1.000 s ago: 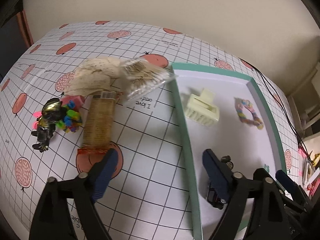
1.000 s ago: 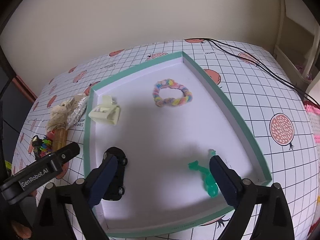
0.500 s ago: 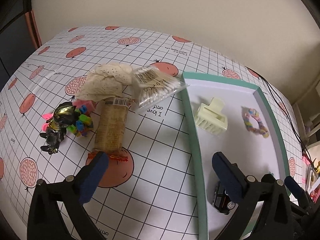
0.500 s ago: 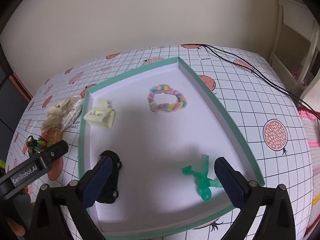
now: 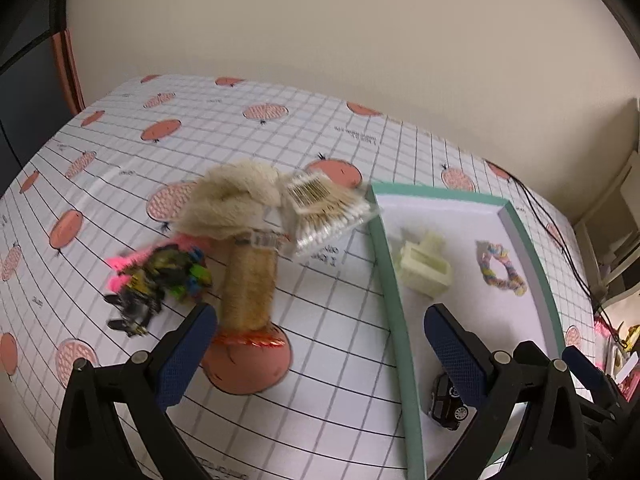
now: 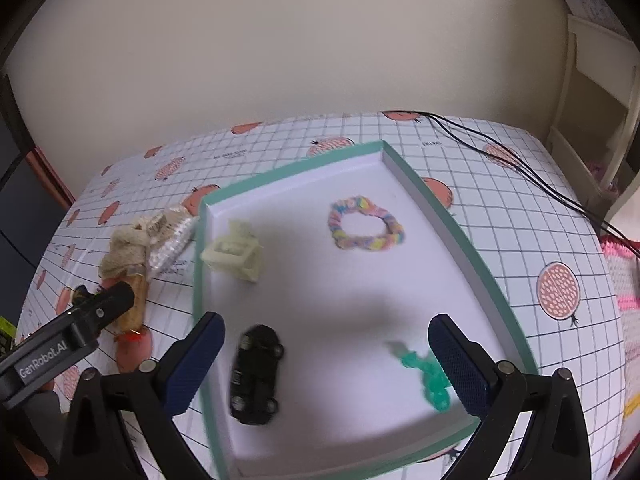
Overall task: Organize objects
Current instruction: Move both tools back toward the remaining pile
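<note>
both grippers, left gripper (image 5: 316, 334) and right gripper (image 6: 326, 354), have drawn back wide and empty, leaving the toy car (image 6: 256, 374) in the tray (image 6: 476, 248) at 7 o'clock, while the clutter pile (image 5: 240, 240) outside waits at 9 o'clock.

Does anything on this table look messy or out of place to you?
Yes: left of the tray, a cloth, a cotton swab pack, a wrapped snack and small toys lie heaped and overlapping. Things in the tray lie apart.
</note>
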Action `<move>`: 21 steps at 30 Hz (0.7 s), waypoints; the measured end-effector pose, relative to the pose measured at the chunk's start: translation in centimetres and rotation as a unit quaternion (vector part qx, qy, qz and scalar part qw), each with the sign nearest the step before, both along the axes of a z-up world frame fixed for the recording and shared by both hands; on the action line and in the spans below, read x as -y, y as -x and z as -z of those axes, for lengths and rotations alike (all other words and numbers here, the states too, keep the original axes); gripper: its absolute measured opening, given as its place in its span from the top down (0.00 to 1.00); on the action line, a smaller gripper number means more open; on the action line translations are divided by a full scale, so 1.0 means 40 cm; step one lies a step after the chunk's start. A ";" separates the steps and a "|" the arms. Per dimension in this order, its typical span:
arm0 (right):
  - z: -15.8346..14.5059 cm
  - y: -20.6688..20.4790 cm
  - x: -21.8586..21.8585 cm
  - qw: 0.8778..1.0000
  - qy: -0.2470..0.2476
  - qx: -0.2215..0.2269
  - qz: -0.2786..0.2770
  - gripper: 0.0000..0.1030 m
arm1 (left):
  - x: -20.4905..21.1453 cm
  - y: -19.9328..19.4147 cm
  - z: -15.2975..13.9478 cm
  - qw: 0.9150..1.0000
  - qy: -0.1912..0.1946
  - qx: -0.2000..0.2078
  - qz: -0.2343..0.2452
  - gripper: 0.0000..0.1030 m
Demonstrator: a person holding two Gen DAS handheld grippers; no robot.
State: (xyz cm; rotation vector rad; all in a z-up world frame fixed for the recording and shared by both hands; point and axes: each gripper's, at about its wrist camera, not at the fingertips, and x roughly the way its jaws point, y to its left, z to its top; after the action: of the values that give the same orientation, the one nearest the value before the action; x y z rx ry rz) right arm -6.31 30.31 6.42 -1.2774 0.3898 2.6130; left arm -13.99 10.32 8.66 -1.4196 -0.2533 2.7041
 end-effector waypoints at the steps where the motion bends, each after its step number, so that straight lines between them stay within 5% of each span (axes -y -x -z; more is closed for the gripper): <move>1: -0.004 0.004 0.007 1.000 0.001 -0.003 -0.003 0.00 | 0.011 0.001 -0.005 1.000 -0.002 -0.003 -0.002 0.00; 21: 0.002 0.127 0.296 0.995 0.042 -0.021 -0.085 0.08 | 0.326 0.032 0.017 0.996 -0.010 0.027 -0.080 0.00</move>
State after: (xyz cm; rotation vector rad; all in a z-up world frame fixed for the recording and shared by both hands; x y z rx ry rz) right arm -11.40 18.48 6.33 -1.3378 0.4180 2.7972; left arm -15.26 -2.70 7.99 -1.5304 -0.4136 2.7800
